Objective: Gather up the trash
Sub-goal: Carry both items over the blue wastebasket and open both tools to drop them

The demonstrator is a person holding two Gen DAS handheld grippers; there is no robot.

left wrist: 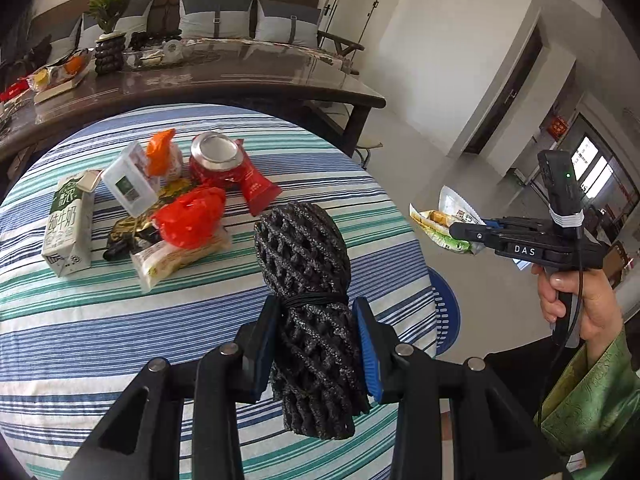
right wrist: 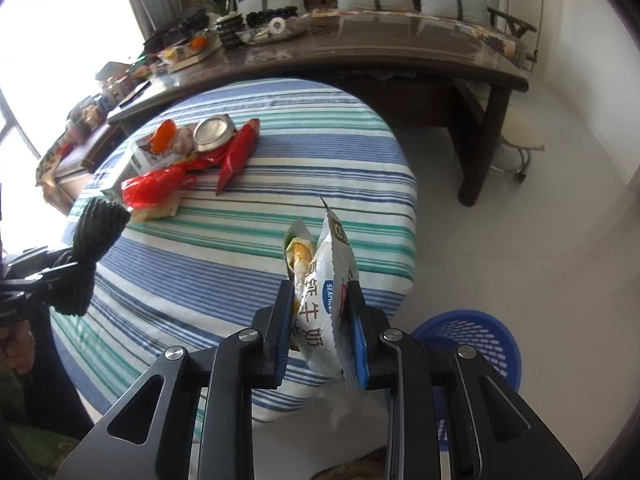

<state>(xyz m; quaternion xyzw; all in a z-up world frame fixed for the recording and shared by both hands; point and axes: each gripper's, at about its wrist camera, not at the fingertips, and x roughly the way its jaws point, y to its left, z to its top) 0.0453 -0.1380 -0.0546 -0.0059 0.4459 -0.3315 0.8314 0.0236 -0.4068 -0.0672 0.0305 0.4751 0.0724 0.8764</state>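
My left gripper [left wrist: 316, 344] is shut on a black foam net bundle [left wrist: 304, 248] tied with a band, lifted above the striped tablecloth [left wrist: 120, 320]. My right gripper [right wrist: 320, 320] is shut on a white snack wrapper [right wrist: 324, 280], raised past the table's edge; it also shows in the left wrist view as the right gripper [left wrist: 464, 230] holding the snack wrapper [left wrist: 444, 220]. A pile of trash lies at the back of the table: a milk carton [left wrist: 68, 228], a crushed red can [left wrist: 214, 160], a red plastic bag [left wrist: 188, 216], a clear box [left wrist: 128, 180] and a red sachet [right wrist: 236, 152].
A blue perforated basket [right wrist: 472, 348] stands on the floor below the table's near right edge, also visible as the basket [left wrist: 444, 308]. A dark wooden table [left wrist: 240, 76] with clutter and a sofa lie behind. A hand in a green sleeve [left wrist: 592, 392] holds the right gripper.
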